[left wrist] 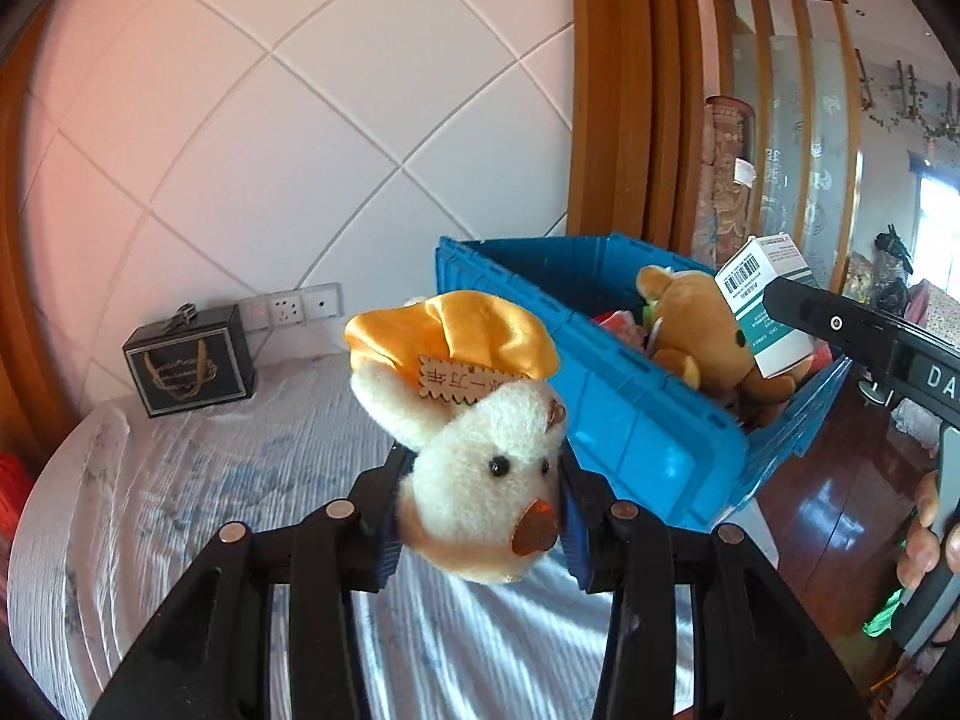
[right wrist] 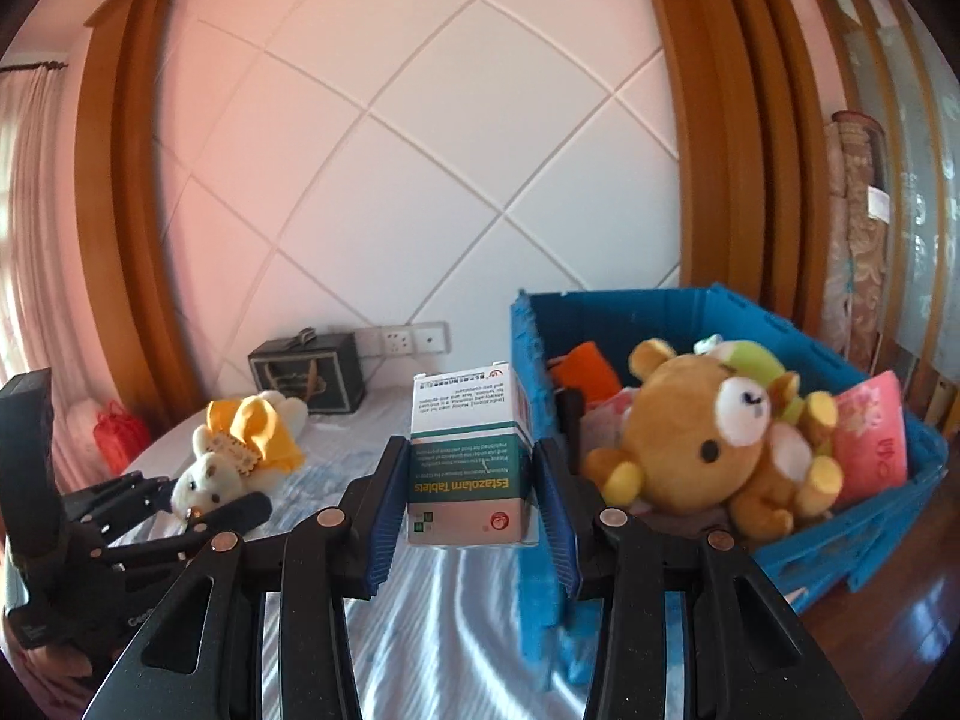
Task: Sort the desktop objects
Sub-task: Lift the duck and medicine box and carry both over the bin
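Spreading under everything was the counter (left wrist: 180,480), draped in a pale wrinkled cloth. At its right edge sat the blue crate (right wrist: 900,450), already stuffed: a brown bear (right wrist: 708,438) sprawled on top, a pink cushion (right wrist: 870,438) wedged at its right and something orange (right wrist: 588,369) tucked in the back corner. Back by the wall stood a black box (left wrist: 189,363), right below the sockets (left wrist: 288,309). Then the toys in play. The left tongs (left wrist: 477,525) were clamped on the head of a cream plush (left wrist: 480,480) with a yellow satin dress, held up just beside the crate's near wall. The right tongs (right wrist: 471,495) gripped a medicine box (right wrist: 465,456) marked "Estazolam Tablets", upright between the blue pads (right wrist: 387,504); the left view showed it up over the crate, close to the bear.
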`<state>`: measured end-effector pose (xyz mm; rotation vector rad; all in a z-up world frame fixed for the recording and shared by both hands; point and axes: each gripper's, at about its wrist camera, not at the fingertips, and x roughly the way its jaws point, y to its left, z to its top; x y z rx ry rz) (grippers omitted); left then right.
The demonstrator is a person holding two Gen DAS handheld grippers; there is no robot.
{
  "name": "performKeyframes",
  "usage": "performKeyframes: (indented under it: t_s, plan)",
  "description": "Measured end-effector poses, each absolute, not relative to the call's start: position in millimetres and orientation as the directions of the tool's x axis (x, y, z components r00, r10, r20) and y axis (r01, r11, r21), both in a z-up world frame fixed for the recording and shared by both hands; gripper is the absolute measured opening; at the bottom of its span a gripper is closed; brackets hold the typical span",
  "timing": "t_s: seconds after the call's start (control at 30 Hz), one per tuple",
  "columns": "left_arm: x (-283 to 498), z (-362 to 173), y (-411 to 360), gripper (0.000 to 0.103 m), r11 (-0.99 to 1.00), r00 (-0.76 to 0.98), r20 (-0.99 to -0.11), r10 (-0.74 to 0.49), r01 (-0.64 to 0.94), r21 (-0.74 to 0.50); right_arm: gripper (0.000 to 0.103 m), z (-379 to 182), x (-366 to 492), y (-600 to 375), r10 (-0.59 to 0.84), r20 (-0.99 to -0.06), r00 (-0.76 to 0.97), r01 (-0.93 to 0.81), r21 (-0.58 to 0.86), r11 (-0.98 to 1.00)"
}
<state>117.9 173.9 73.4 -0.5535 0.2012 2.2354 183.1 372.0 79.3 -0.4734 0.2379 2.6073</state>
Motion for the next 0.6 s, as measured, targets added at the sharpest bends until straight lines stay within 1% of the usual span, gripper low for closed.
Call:
performKeyframes:
  t_s: [0.13,0.23,0.4,0.47,0.6]
  plan:
    - [145.2,82.8,225.7,0.041,-0.647,-0.58,-0.4,0.709,-0.762,-0.041,0.041,90.5,223.8,421.2,0.474,-0.331,-0.816,-0.524,0.076,-0.848]
    - [164.6,88.6,278.3,0.041,-0.638,-0.577,-0.369,0.728,-0.768,-0.06,0.041,94.0,253.5,468.7,0.498,-0.315,-0.808,-0.539,0.052,-0.841]
    - [194.1,97.2,365.4,0.041,-0.648,-0.591,-0.352,0.726,-0.759,-0.064,0.041,93.5,286.1,553.7,0.479,-0.324,-0.816,-0.51,0.01,-0.86]
    - [205.8,100.8,393.3,0.041,-0.658,-0.601,-0.355,0.716,-0.751,-0.057,0.041,90.9,290.1,580.2,0.455,-0.343,-0.822,-0.485,0.003,-0.875]
    - [216.8,100.9,433.5,0.041,-0.662,-0.593,-0.41,0.693,-0.749,-0.036,0.041,84.5,287.8,620.5,0.373,-0.372,-0.85,-0.417,0.045,-0.908]
